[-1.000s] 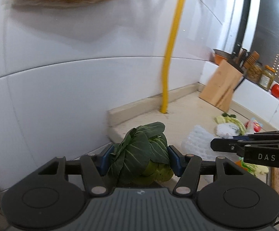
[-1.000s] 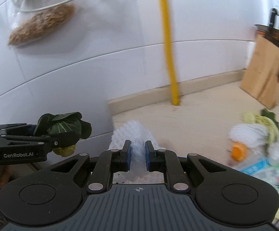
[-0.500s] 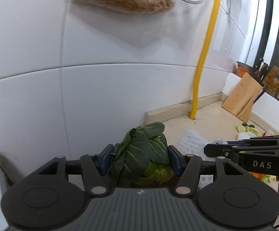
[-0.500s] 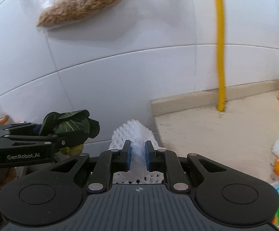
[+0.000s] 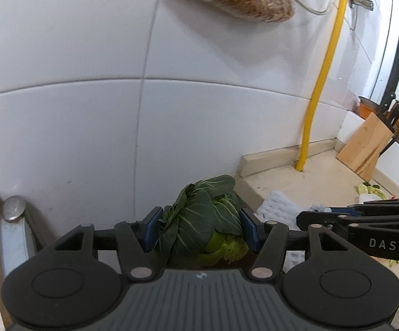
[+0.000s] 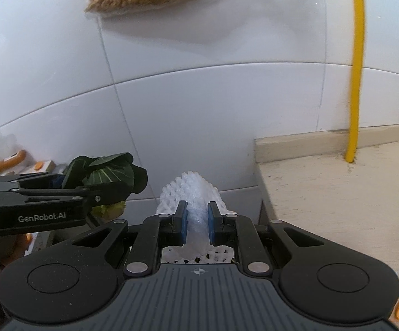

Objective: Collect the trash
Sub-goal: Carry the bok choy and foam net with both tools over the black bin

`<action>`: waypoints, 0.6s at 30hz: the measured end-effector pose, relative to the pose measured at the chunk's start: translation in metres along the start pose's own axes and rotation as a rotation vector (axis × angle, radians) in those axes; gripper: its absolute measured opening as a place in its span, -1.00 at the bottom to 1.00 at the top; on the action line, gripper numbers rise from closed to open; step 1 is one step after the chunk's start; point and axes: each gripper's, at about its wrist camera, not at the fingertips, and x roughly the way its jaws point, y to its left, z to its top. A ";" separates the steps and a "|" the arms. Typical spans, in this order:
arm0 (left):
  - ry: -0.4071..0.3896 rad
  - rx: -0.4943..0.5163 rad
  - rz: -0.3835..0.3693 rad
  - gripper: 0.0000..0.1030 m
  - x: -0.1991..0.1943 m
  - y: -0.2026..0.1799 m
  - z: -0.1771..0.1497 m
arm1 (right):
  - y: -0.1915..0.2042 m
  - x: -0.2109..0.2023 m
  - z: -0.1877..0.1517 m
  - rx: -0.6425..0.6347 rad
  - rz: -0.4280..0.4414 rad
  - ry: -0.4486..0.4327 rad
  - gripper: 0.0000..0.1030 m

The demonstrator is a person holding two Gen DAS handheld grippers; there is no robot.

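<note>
We have swung leftward: the yellow pipe [image 5: 313,104] now sits at two o'clock. Our left gripper [image 5: 199,230] clamps the leafy greens [image 5: 202,220]; our right gripper [image 6: 196,220] pinches the white foam net [image 6: 189,193] at twelve o'clock.

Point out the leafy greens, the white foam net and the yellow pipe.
leafy greens [image 5: 199,220], left wrist view, on the dark outer leaf.
white foam net [image 6: 189,190], right wrist view, on its upper mesh.
yellow pipe [image 6: 356,69], right wrist view, mid-length.

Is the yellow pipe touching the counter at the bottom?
Touching. In the right wrist view the yellow pipe comes straight down the wall and its foot meets the beige counter with no gap showing.
</note>
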 end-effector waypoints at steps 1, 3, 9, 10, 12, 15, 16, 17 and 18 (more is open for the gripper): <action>0.003 -0.004 0.002 0.03 0.001 0.002 -0.001 | 0.002 0.002 0.000 -0.001 -0.001 0.003 -0.62; 0.009 -0.011 0.001 0.03 0.003 0.006 -0.003 | 0.005 0.004 -0.002 -0.002 -0.002 0.009 -0.62; 0.027 -0.020 -0.006 0.03 0.013 0.013 -0.008 | 0.011 0.011 -0.003 -0.007 -0.019 0.024 -0.62; 0.033 -0.019 -0.007 0.03 0.015 0.014 -0.009 | 0.011 0.012 -0.004 -0.005 -0.023 0.027 -0.62; 0.049 -0.015 -0.007 0.03 0.020 0.013 -0.010 | 0.011 0.015 -0.005 -0.002 -0.030 0.034 -0.62; 0.067 -0.007 0.006 0.03 0.024 0.015 -0.013 | 0.011 0.020 -0.009 0.007 -0.041 0.047 -0.62; 0.074 -0.009 0.004 0.03 0.025 0.015 -0.013 | 0.010 0.022 -0.010 0.010 -0.045 0.052 -0.62; 0.082 -0.011 -0.001 0.03 0.027 0.015 -0.014 | 0.009 0.024 -0.011 0.013 -0.048 0.057 -0.62; 0.089 -0.009 -0.002 0.03 0.028 0.014 -0.014 | 0.008 0.026 -0.012 0.017 -0.050 0.063 -0.62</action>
